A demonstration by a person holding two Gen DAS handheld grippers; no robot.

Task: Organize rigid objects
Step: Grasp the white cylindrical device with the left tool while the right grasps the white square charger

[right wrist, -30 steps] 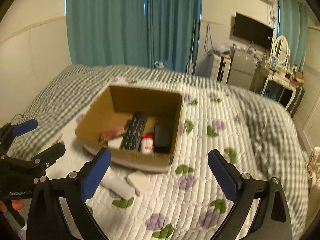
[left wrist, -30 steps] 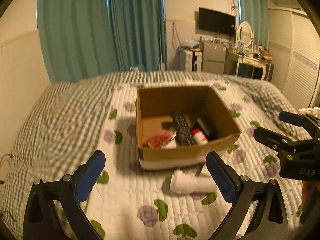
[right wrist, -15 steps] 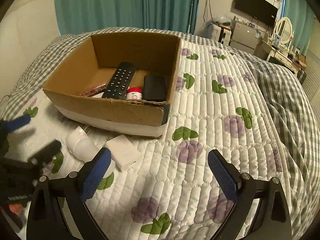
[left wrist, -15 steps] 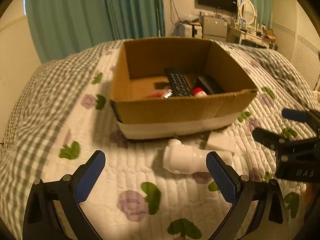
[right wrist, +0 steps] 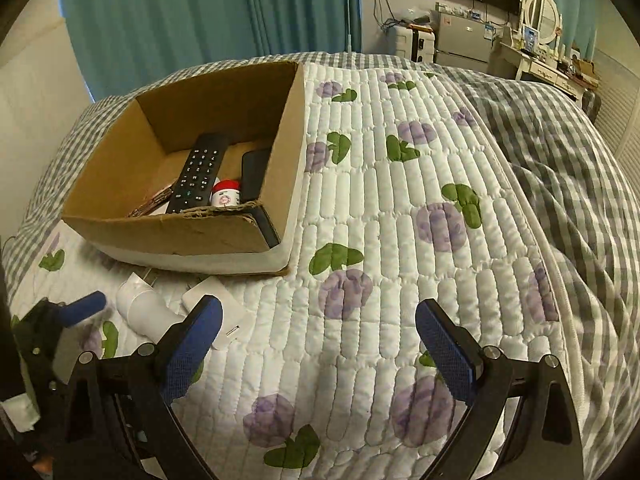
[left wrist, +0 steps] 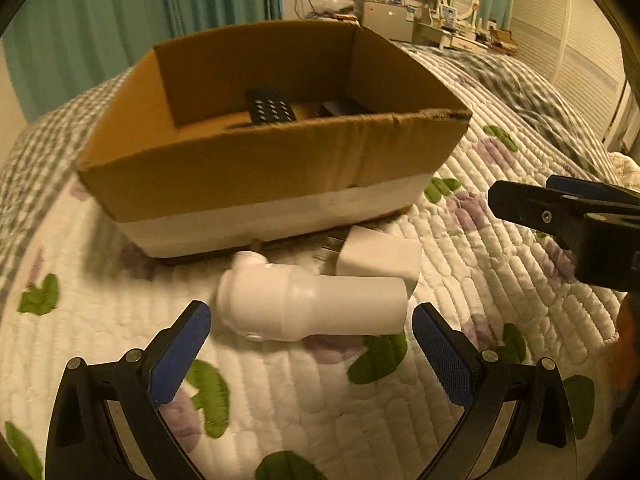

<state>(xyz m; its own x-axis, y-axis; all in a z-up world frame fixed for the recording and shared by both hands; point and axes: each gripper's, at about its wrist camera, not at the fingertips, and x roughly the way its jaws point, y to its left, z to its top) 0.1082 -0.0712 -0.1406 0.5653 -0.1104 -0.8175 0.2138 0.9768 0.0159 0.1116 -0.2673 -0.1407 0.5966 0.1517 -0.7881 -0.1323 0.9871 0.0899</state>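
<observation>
A white plastic pipe elbow point(left wrist: 312, 307) lies on the quilt in front of a cardboard box point(left wrist: 256, 176). A white charger block point(left wrist: 380, 258) lies just behind it. My left gripper point(left wrist: 312, 354) is open and empty, its pads either side of the pipe's near edge, not touching. The box point(right wrist: 168, 232) holds a black remote point(right wrist: 200, 174), a red-capped white bottle point(right wrist: 226, 198), a black case point(right wrist: 254, 172) and a reddish packet point(right wrist: 154, 202). My right gripper point(right wrist: 318, 352) is open and empty over bare quilt right of the box. The pipe point(right wrist: 144, 312) and charger point(right wrist: 228, 320) show at its lower left.
The bed has a white quilt point(right wrist: 400, 208) with purple flowers and a grey checked blanket point(right wrist: 560, 152) on the right. Teal curtains point(right wrist: 200, 20), a fridge and a dressing table point(right wrist: 540, 60) stand beyond. The right gripper's fingers point(left wrist: 560, 216) show at the right of the left wrist view.
Both grippers have come down and forward towards the bed. My left gripper has closed in on the white pipe, which now lies between its open pads. Nothing has been grasped.
</observation>
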